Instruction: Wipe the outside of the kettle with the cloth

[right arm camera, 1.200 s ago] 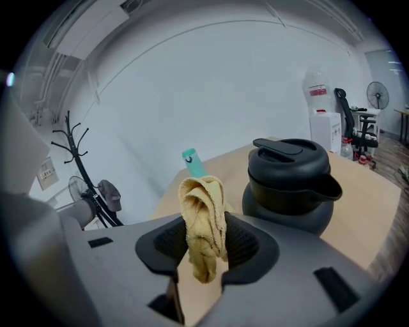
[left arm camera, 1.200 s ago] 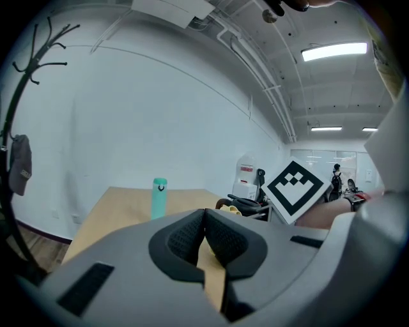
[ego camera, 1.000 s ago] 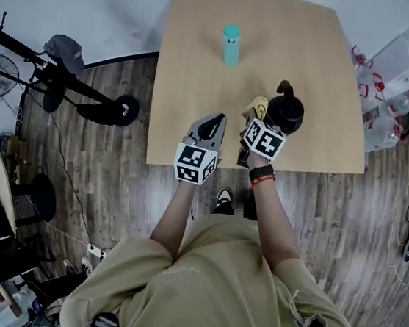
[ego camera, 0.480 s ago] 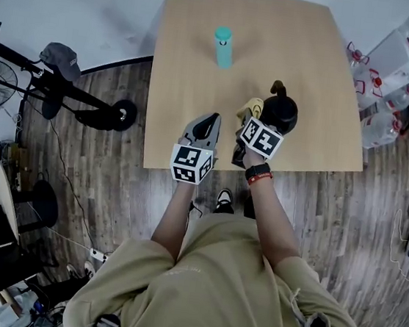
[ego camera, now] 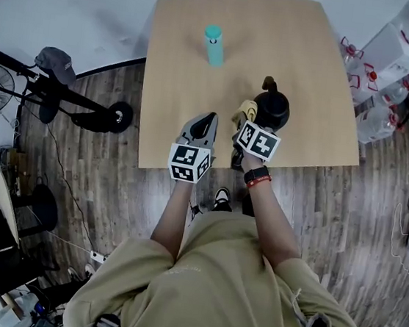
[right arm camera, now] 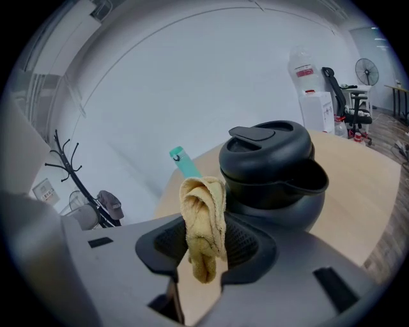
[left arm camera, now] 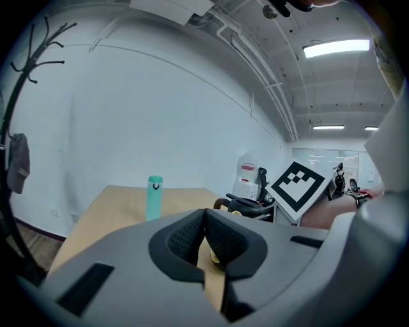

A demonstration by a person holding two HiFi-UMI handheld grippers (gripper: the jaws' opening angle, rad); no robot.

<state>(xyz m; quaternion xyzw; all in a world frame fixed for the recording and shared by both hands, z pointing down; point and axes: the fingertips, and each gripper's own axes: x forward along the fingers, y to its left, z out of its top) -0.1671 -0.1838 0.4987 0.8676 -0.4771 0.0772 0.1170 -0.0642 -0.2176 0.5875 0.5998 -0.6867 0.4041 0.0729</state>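
Right gripper: My right gripper [right arm camera: 204,246] is clamped on the cloth, with both pads pressing the fabric from either side.
Cloth: The yellow cloth [right arm camera: 203,220] is bunched into an upright roll. It stands above the jaws and hangs a little below them.
Cloth to kettle: In the head view the cloth [ego camera: 246,111] sits at the kettle's left flank, just beside the body. I cannot confirm contact.
Kettle: The black kettle [right arm camera: 273,167] stands upright with its lid down. Its spout points right in the right gripper view.
Kettle location: The kettle [ego camera: 273,110] is on the right half of the table, nearer my edge than the far edge.
Left gripper: My left gripper [left arm camera: 204,220] has its jaws together with nothing between them. In the head view the left gripper [ego camera: 210,119] is over the table's near edge, left of the cloth and apart from the kettle.
Bottle: A teal bottle [ego camera: 213,45] stands upright farther back, well apart from the kettle.
Table: The light wooden table [ego camera: 177,82] stands on a plank floor [ego camera: 99,176].
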